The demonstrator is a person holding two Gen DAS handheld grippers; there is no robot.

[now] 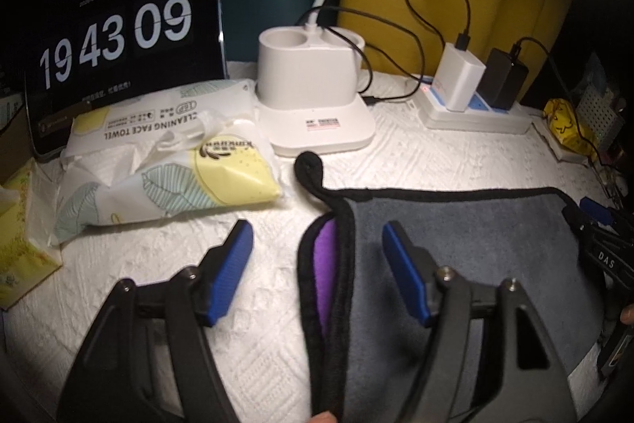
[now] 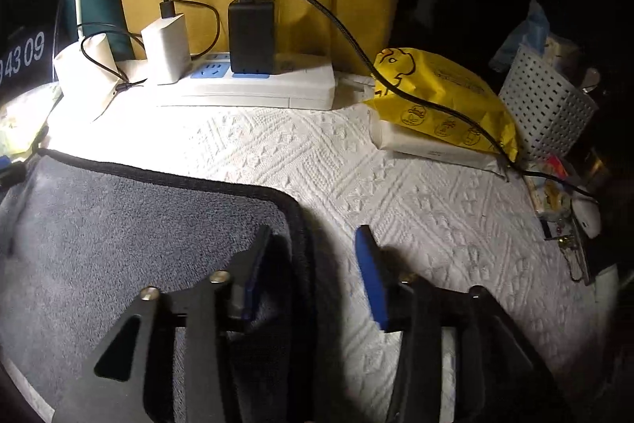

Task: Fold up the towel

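At the near edge of the counter [image 2: 416, 185], the towel [image 1: 455, 236] lies flat, grey side up, with a purple layer showing at its left hem. The left hand-held gripper [image 1: 317, 244] hangs spread wide, straddling that left hem without pinching it. The right hand-held gripper [image 2: 313, 252] is likewise agape, one finger over the towel's right edge, the other over bare counter. The towel looks soft, light and limp, so it should drape and sag; I judge the black-bound hems near the corners the surest hold. Farther back sit a wipes pack [image 1: 170, 153], a white stand [image 1: 313, 82], a power strip [image 2: 253, 86] and a clock [image 1: 119, 34].
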